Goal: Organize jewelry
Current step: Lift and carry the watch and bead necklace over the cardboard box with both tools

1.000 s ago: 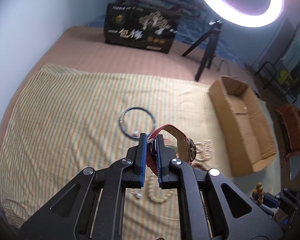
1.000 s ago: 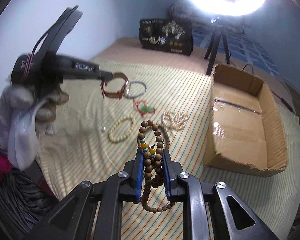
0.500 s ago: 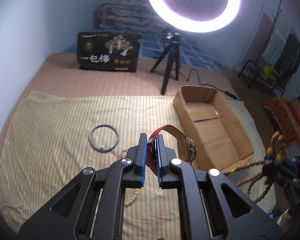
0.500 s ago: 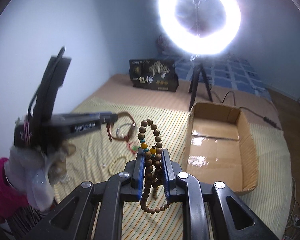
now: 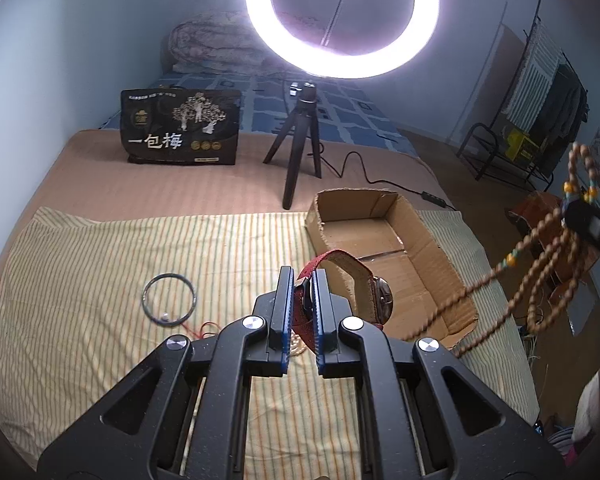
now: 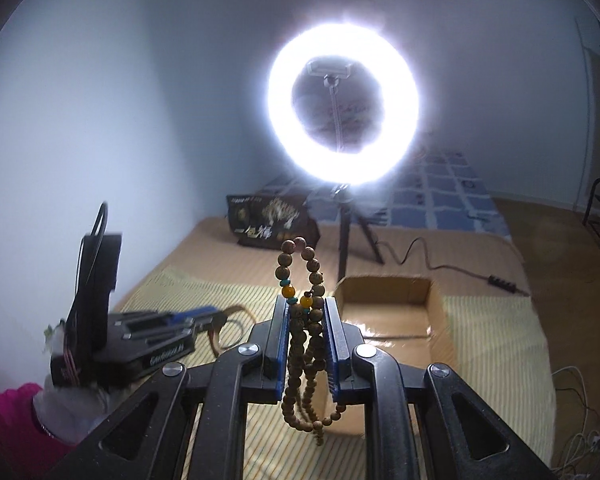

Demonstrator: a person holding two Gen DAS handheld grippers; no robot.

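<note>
My left gripper [image 5: 302, 280] is shut on the red strap of a wristwatch [image 5: 354, 278], held above the striped cloth [image 5: 100, 260] beside the open cardboard box [image 5: 380, 236]. My right gripper [image 6: 306, 312] is shut on a brown wooden bead string [image 6: 306, 344] that hangs below the jaws, raised in front of the box [image 6: 384, 308]. The bead string also shows at the right in the left wrist view [image 5: 540, 264]. The left gripper shows at the left in the right wrist view [image 6: 212, 318]. A dark bangle [image 5: 168, 299] lies on the cloth.
A ring light on a tripod [image 5: 300, 152] stands behind the box, with its cable [image 5: 380, 180] trailing right. A black printed bag [image 5: 180, 132] stands at the back. A red cord [image 5: 204, 328] and pale beads lie near the left jaws.
Both grippers have risen and tilted up with their loads. The view has shifted toward the box and ring light. The bead string swings beside the box.
</note>
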